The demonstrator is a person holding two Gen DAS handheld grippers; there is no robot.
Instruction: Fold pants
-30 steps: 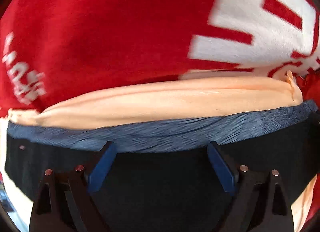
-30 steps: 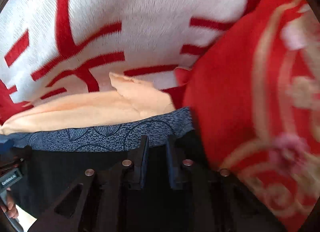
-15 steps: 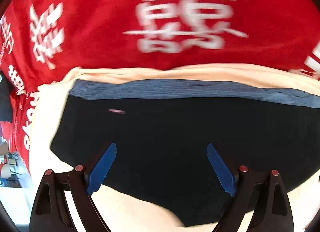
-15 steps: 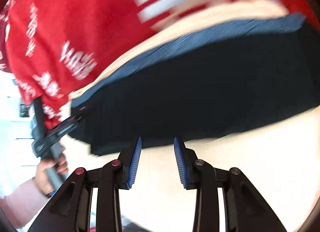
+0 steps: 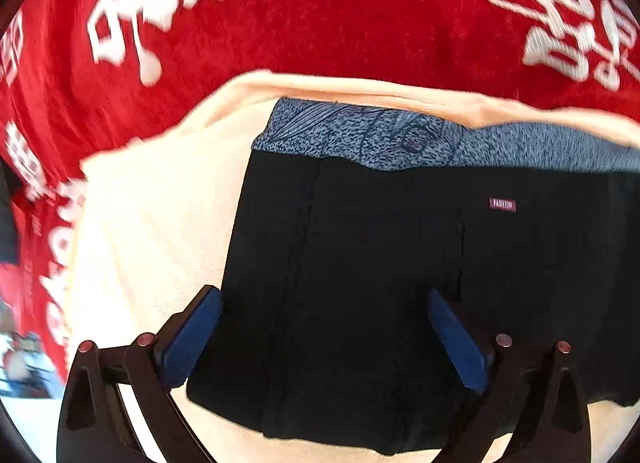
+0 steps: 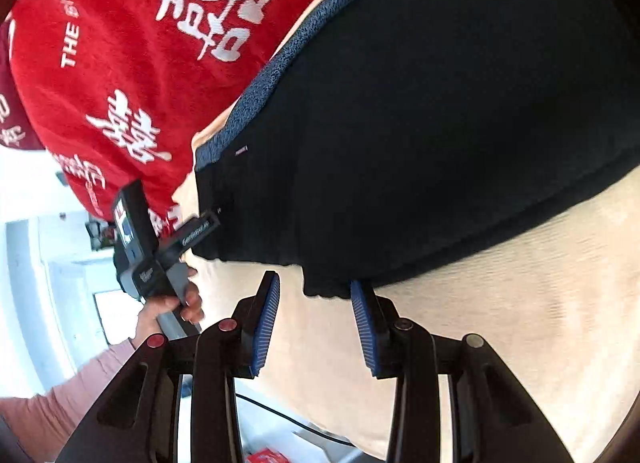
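Black pants (image 5: 380,271) lie folded flat on a cream cloth (image 5: 156,215), with a blue-grey patterned waistband (image 5: 360,135) at the far edge and a small "FASHION" label (image 5: 502,204). My left gripper (image 5: 324,327) is open and empty, its blue pads wide apart above the pants' left part. My right gripper (image 6: 316,303) is open and empty, just off the pants' near edge (image 6: 440,143). The left gripper (image 6: 160,247) shows in the right wrist view, held by a hand beside the pants' corner.
A red blanket (image 5: 320,11) with white characters lies behind the cream cloth and also shows in the right wrist view (image 6: 132,43). The cream cloth (image 6: 500,323) reaches toward me. A white room background (image 6: 36,263) lies past the bed's left edge.
Both grippers pulled back from the waistband. The right gripper went from shut to open and now sits off the pants' near edge. The left gripper stayed open and shifted to the pants' left end.
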